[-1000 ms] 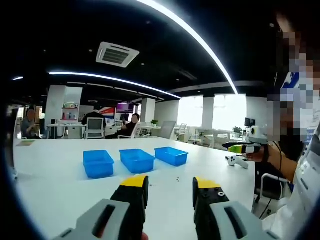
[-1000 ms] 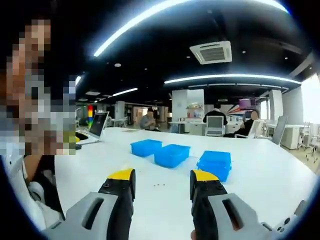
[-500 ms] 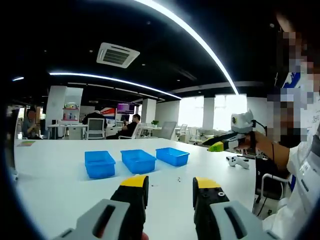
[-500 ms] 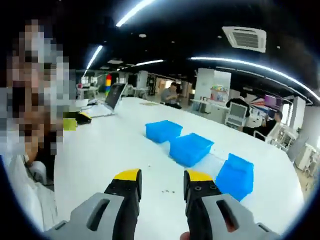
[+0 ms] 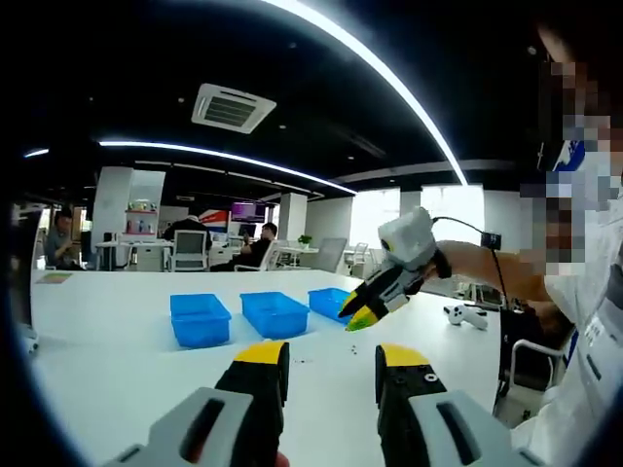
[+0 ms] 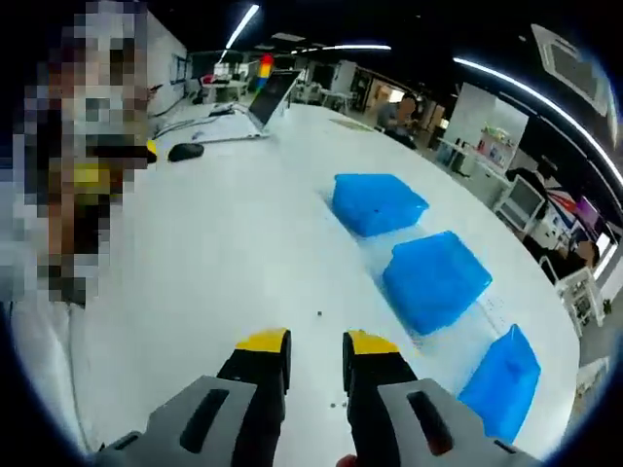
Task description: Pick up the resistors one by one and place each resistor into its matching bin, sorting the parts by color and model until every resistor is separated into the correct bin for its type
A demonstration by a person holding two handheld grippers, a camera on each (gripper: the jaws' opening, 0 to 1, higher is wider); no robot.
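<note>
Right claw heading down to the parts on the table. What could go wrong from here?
1. The resistors are tiny specks on the white table; the right claw, its jaws only narrowly apart, could miss or flick one away.
2. The three blue bins look identical, so a part could land in the wrong one.
3. Colour and model can't be read at this size.

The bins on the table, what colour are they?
Blue, all three bins; clearest in the right gripper view.
</note>
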